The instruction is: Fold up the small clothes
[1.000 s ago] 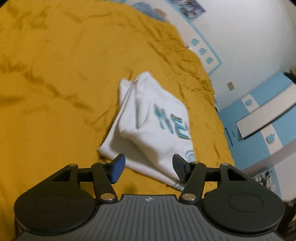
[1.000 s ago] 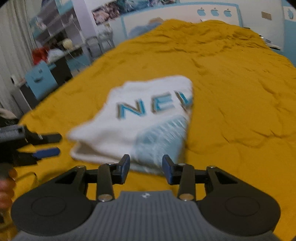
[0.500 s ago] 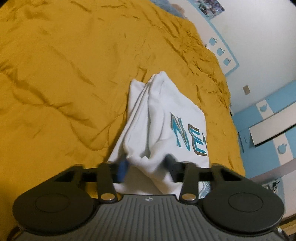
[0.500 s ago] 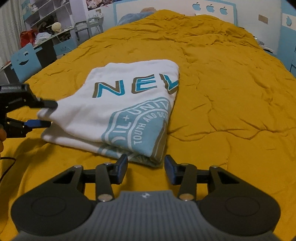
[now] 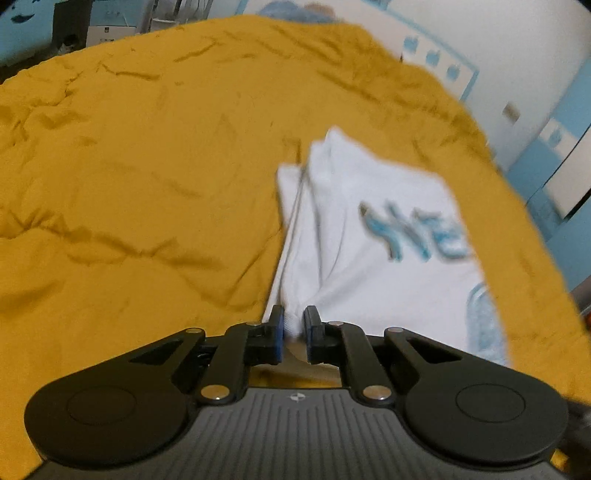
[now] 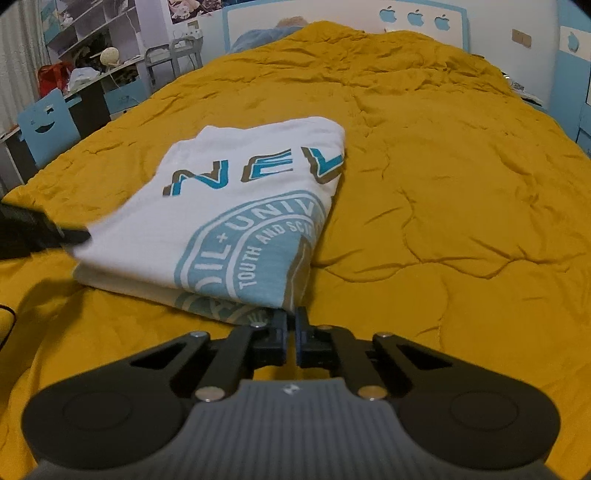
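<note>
White folded cotton T-shirt [image 5: 373, 258] with blue lettering lies on the wrinkled mustard-yellow bedspread [image 5: 147, 184], right of centre in my left wrist view, motion-blurred. My left gripper [image 5: 294, 325] has its black, blue-padded fingers [image 5: 277, 325] drawn narrow on the shirt's near corner, white cloth bunched between them. Letters on the shirt read roughly "NE"; part of a pale blue round print shows at its lower right. Past the bed's far edge, a white wall with a blue border and small blue apple shapes [image 5: 428, 55], too smeared to count. Right wrist view, sharper: the same shirt [image 6: 236, 206] lies flat in a stacked fold, left of centre on the bedspread [image 6: 443, 184], "NEV" in blue with brown shadow above a light-blue circular seal. My right gripper [image 6: 290, 323] sits at the near, lower-right corner of the fold, fingers [image 6: 279, 325] nearly together with only a thin slit between; the layered hem meets their tips, but I cannot tell whether cloth is actually pinched there. At the left edge of this view, the left gripper [image 6: 74, 234] shows dark and blurred, its tip on the shirt's left corner. Behind: a blue chair with a smiling face cut-out [image 6: 48, 123], cluttered white shelves [image 6: 92, 37], a white headboard panel with three blue apple marks [image 6: 413, 16].
</note>
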`<state>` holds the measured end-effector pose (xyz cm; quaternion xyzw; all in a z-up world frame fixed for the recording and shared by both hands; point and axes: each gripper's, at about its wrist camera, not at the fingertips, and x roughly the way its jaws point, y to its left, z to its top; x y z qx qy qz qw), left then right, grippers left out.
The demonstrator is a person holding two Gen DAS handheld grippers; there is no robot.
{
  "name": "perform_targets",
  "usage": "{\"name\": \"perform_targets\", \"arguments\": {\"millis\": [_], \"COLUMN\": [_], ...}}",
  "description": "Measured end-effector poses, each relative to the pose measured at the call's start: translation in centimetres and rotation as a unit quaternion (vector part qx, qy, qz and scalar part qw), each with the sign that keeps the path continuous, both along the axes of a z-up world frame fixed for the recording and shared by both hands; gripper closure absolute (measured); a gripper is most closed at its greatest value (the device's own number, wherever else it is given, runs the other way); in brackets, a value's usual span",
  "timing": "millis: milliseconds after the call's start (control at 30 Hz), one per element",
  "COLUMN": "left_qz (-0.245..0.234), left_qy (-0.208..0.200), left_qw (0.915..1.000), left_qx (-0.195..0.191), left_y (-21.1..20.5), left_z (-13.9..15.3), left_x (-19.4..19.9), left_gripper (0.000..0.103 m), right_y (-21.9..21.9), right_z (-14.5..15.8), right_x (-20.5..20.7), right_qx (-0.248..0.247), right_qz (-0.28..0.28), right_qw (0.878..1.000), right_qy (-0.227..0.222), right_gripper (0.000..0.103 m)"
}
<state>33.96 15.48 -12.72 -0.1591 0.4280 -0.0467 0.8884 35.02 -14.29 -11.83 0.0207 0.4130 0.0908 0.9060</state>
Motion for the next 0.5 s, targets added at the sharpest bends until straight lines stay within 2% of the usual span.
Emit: {"name": "perform_targets", "arguments": {"millis": [200, 367, 500], "left_qz": [-0.006, -0.014, -0.012], "left_qy": [-0.006, 0.024, 0.032], "left_qw": [0.9997, 0.9981, 0.9968], "left_qx": [0.024, 0.054, 0.072], "left_y": [-0.3, -1.1, -1.6], "left_z": [1.2, -0.9, -1.0], "left_x": [-0.6, 0.3, 0.1], "left_gripper": [0.090, 0.089, 0.087], "right_y": [1.3, 0.7, 0.6], "right_z": [1.7, -2.1, -2.8], "right_x": [-1.5, -0.1, 0.1], "right_qx": [-0.035, -0.050, -0.048], "right_qz": [0.024, 0.019, 0.019], "right_qw": [0.998, 0.998, 0.998], "right_qy": [-0.043, 0.024, 0.034], "right_gripper": [0.103, 0.103, 0.103]}}
